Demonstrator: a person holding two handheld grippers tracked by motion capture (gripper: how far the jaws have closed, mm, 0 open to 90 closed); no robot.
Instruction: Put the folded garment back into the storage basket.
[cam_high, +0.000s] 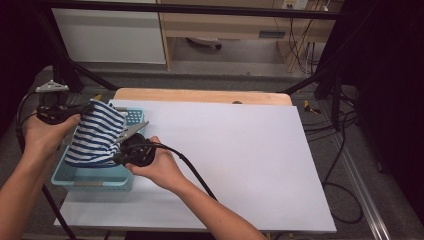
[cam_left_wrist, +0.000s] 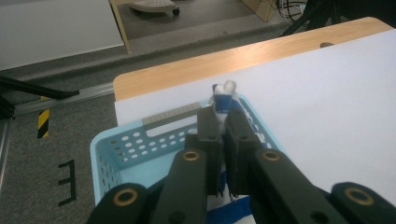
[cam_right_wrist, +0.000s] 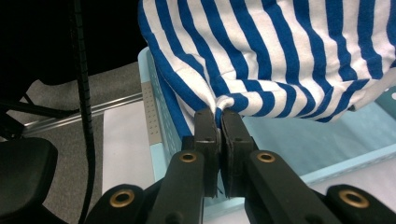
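**Operator A:** Report the state of each hand-held gripper.

**Operator B:** The left hand-held gripper has its jaws closed on a bunched edge of the striped cloth; a small tuft of fabric stands out just past its tips. The right hand-held gripper is likewise clamped, pinching a fold at the lower hem of the cloth, which spreads upward and away from its jaws.

**Operator A:** Where does the cloth sit relative to the two?

**Operator B:** It hangs stretched between them, directly above the light-blue basket. In the right gripper view the basket wall lies just behind and below the jaws; in the left gripper view its perforated wall sits below and ahead of the tips. The basket rests at the near left corner of the white sheet covering the tabletop.

**Operator A:** Step in hand?

**Operator B:** Judged as transfer between basket and sheet, the cloth being held over the basket. Which way it is going cannot be told.

**Operator A:** Requirement for the next move?

**Operator B:** Probably both grips held firm and moved together, keeping the hem clear of the basket rim.
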